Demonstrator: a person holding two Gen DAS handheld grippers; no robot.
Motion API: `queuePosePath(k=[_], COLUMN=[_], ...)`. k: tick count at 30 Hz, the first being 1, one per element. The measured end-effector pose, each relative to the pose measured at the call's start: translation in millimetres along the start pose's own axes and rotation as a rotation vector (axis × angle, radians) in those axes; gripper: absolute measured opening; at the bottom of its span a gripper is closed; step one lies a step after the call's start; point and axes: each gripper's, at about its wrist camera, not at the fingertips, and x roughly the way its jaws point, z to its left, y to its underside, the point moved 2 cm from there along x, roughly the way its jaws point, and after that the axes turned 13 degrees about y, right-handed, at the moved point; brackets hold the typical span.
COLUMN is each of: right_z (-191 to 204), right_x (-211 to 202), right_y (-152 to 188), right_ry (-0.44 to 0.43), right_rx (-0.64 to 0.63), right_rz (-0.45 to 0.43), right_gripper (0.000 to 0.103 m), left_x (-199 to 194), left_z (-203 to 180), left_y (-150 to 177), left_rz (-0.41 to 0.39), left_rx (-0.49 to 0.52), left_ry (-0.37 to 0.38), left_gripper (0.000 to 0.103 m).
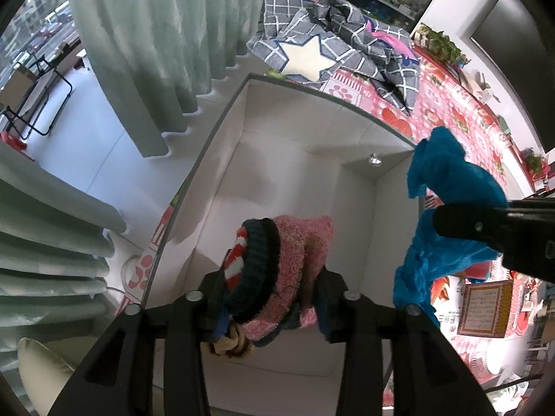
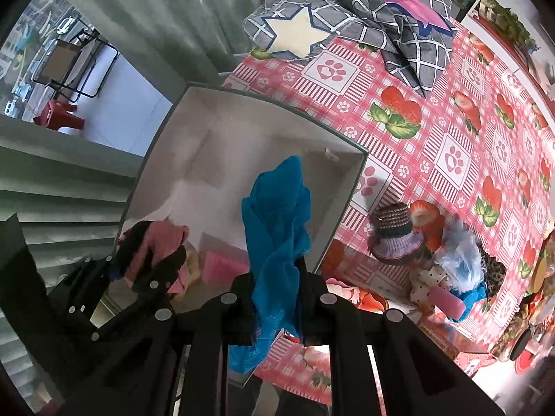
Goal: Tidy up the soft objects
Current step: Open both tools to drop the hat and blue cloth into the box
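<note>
Nearest us, our left gripper [image 1: 270,298] hung over the white box [image 1: 357,176], with a pink knit hat [image 1: 277,270] bunched between its fingers [image 1: 333,308]. The hat had a dark ribbed band and a red and white patch. The fingers flanked it on both sides, but we could not tell whether the pads pressed on it or had let go. A tan knit bit [image 1: 230,345] showed just below the hat.

Our right gripper [image 2: 277,298] was clenched on a blue cloth [image 2: 277,228], which rose crumpled above the jaws and trailed below them. It hung over the near right edge of the box [image 2: 347,201]. In the right wrist view, a pink block [image 2: 222,267] lay in the box beside the hat [image 2: 163,246].

Just right of the box, on the strawberry tablecloth [image 2: 451,121], sat a small pile: a striped knit hat [image 2: 395,232], something pale blue and fluffy [image 2: 461,260], a dotted cloth [image 2: 426,284] and a pink tube [image 2: 449,301].

Farther back lay a grey checked quilt [image 2: 347,10] with a cream star, touching the table's far edge. Green curtains [image 1: 156,34] hung to the left.
</note>
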Motion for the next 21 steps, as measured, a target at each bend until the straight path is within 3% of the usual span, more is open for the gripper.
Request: queuePosePath(k=[4,6,7,8,10,11,12,15,21], right_z=[-1.8,-2.9,-3.3,-3.6,-4.7,-5.9,-6.6,-9.7,-22.8], right_x=[-0.2,-0.5,-0.3,-0.3,-1.3,-4.0,-6.9,-12.3,-13.2], right_y=[-0.9,-0.5,-0.4,-0.2,0.4,0.9,1.0,0.9,7.2], right_ry=[-0.013,-0.019,-0.026,-0.029,-0.023,-0.012,-0.007,-0.003,-0.003], right_rx=[0.002,0.001,0.001,0.001,-0.001,0.001,0.004,0.001,0.053], right_rz=[-0.002,-0.002,0.000,0.002,-0.004,-0.023,-0.039,-0.055,-0.038], right_gripper=[0.015,0.016,0.016,0.022,0.054,0.078,0.082,0.082,0.082], left_x=[-4.4,-7.3,-8.4,-8.7,-6.8,-6.1,-5.9,-5.7,-7.0], left_z=[-4.7,-8.1,-9.9,-11.8,-14.9,-16.4,-17.6,-18.4,-22.9], left_y=[-0.4,-0.4,-0.2,0.5,1.4,2.2,3.6,7.2,10.1], left_rz=[-0.023,-0.034,-0.037,-0.032,-0.016,-0.016,-0.018,-0.028,-0.021], left_rx=[0.010,0.014,0.017,0.020,0.018,0.016,0.014,-0.001,-0.020], left_ry=[0.024,0.034,0.041,0.044,0.047,0.050,0.049,0.054,0.072], left_gripper=[0.065,0.080,0.081,0.081,0.083,0.084,0.088,0.103,0.103])
